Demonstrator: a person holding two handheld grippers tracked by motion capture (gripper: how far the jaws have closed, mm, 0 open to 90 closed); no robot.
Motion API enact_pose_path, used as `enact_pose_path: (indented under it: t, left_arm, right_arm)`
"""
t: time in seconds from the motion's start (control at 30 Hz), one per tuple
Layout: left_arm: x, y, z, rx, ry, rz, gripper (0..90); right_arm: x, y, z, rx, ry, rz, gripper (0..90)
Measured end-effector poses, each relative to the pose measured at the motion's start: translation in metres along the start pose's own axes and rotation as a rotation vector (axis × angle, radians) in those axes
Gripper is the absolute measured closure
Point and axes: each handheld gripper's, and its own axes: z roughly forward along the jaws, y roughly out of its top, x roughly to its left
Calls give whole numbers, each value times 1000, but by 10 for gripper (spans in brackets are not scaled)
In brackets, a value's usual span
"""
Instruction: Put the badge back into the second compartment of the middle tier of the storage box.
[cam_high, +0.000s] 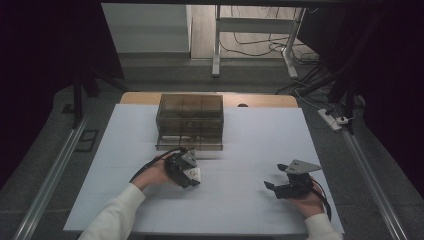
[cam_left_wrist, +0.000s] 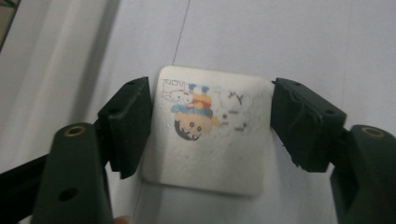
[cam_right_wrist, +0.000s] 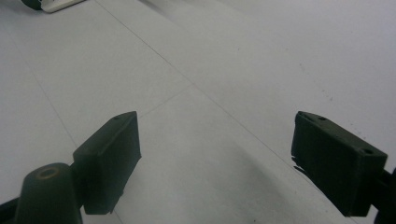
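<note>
On the white bench (cam_high: 120, 150), the left tool (cam_high: 191, 175) sits near the middle, just in front of a smoky clear box (cam_high: 190, 121) that stands toward the far edge. Its jaws are spread around a small white square tile (cam_left_wrist: 210, 128) with a cartoon picture; each jaw stands just beside one edge of the tile, which lies flat on the bench. Well apart to the right, the right tool (cam_high: 275, 181) rests low over bare bench, jaws wide apart and holding nothing.

White table (cam_high: 250, 200); brown box (cam_high: 190, 121); square card (cam_left_wrist: 210, 128)
</note>
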Motion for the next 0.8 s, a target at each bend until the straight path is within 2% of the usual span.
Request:
enact_pose_path:
  t: [0.2,0.5,0.8]
  left_arm:
    - [-1,0,0,1,5,4,328]
    - [0,1,-1,1,5,-13,328]
    - [-1,2,-10,-47,15,-37,327]
  right_arm:
    - [0,0,0,-1,1,0,153]
    - [0,0,0,0,3,-2,153]
    - [0,0,0,1,4,-2,153]
